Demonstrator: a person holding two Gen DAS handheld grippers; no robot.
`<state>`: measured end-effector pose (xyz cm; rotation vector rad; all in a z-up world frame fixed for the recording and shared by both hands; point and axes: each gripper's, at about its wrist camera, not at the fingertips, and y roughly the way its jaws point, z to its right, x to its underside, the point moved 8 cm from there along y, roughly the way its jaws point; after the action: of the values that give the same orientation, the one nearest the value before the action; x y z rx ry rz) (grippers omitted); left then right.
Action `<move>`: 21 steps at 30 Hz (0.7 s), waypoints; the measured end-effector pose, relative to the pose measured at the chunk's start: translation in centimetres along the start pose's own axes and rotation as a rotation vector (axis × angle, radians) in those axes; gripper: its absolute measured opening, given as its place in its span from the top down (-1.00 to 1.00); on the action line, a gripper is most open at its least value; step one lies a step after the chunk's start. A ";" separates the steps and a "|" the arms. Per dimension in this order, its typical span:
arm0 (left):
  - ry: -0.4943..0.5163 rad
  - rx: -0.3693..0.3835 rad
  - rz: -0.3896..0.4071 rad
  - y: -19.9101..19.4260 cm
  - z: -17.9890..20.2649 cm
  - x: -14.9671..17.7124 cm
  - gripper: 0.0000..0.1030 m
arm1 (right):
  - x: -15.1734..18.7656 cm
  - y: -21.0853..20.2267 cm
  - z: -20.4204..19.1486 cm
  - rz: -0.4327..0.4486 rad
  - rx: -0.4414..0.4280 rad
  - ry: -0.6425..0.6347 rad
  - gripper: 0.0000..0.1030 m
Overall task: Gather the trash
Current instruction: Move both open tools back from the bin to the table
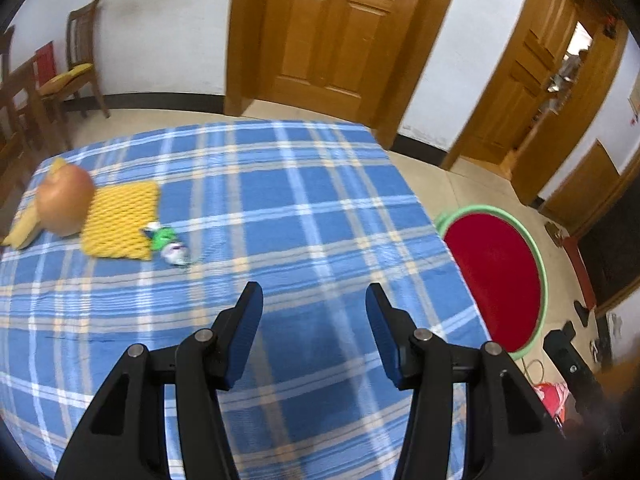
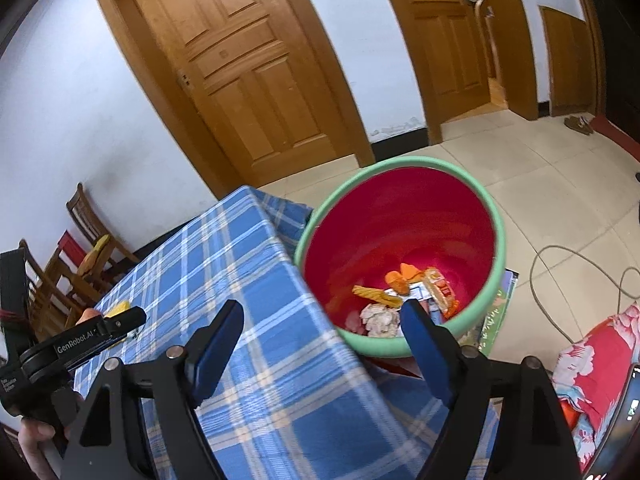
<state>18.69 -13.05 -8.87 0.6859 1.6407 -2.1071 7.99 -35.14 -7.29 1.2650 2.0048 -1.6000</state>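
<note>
We hold the left gripper [image 1: 315,300] over the near part of the blue plaid tablecloth [image 1: 312,200], its jaws spread wide with nothing between them; the right gripper [image 2: 320,320] hangs past the table's corner, jaws likewise apart and empty, aimed at the red bin with a green rim [image 2: 496,280] that stands on the floor just beside the table. Inside the bin we see scraps already gathered: a crumpled paper wad [image 2: 380,320], orange peel [image 2: 398,280] and a yellow strip [image 2: 376,295]. Farther along the cloth, toward the left edge, a small crumpled green-and-white wrapper [image 1: 168,245] lies touching the corner of a yellow foam net [image 1: 120,220], and an apple-like fruit [image 1: 65,205] rests on the net's far side. We judge the step in hand to be the interval between a drop and the following pick-up, with collection partly done. The next move calls for carrying the left gripper forward and leftward to the wrapper, lowering the fingers astride it, and closing without snagging the net or cloth.
</note>
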 end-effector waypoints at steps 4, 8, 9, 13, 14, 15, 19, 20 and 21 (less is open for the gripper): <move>-0.025 -0.047 0.026 -0.9 -2.6 -0.3 -0.04 | 0.1 0.5 -2.5 -0.016 -0.025 -0.046 -0.61; -0.057 -0.103 0.056 -1.8 -5.6 -0.6 -0.05 | 0.3 1.2 -5.1 -0.035 -0.060 -0.094 -0.61; -0.063 -0.112 0.059 -1.9 -6.3 -0.6 -0.05 | 0.4 1.4 -6.0 -0.040 -0.072 -0.107 -0.61; -0.106 -0.147 0.069 -2.4 -9.4 -0.6 -0.07 | 0.6 2.0 -8.6 -0.049 -0.111 -0.144 -0.62; -0.115 -0.159 0.073 -2.5 -10.2 -0.6 -0.07 | 0.6 2.2 -9.1 -0.051 -0.118 -0.151 -0.61; -0.122 -0.169 0.075 -2.5 -10.9 -0.6 -0.07 | 0.7 2.5 -10.0 -0.056 -0.131 -0.160 -0.61; -0.147 -0.200 0.081 -2.5 -13.8 -0.8 -0.07 | 1.0 3.7 -12.6 -0.074 -0.162 -0.193 -0.61; -0.150 -0.211 0.083 -2.4 -14.4 -0.9 -0.07 | 1.1 4.1 -13.3 -0.081 -0.170 -0.202 -0.61; -0.151 -0.221 0.085 -2.4 -15.0 -1.0 -0.07 | 1.2 4.4 -14.0 -0.087 -0.177 -0.212 -0.61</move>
<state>20.30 2.05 -9.38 0.5036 1.6961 -1.8360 14.73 -22.11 -6.10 0.9166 2.0387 -1.4860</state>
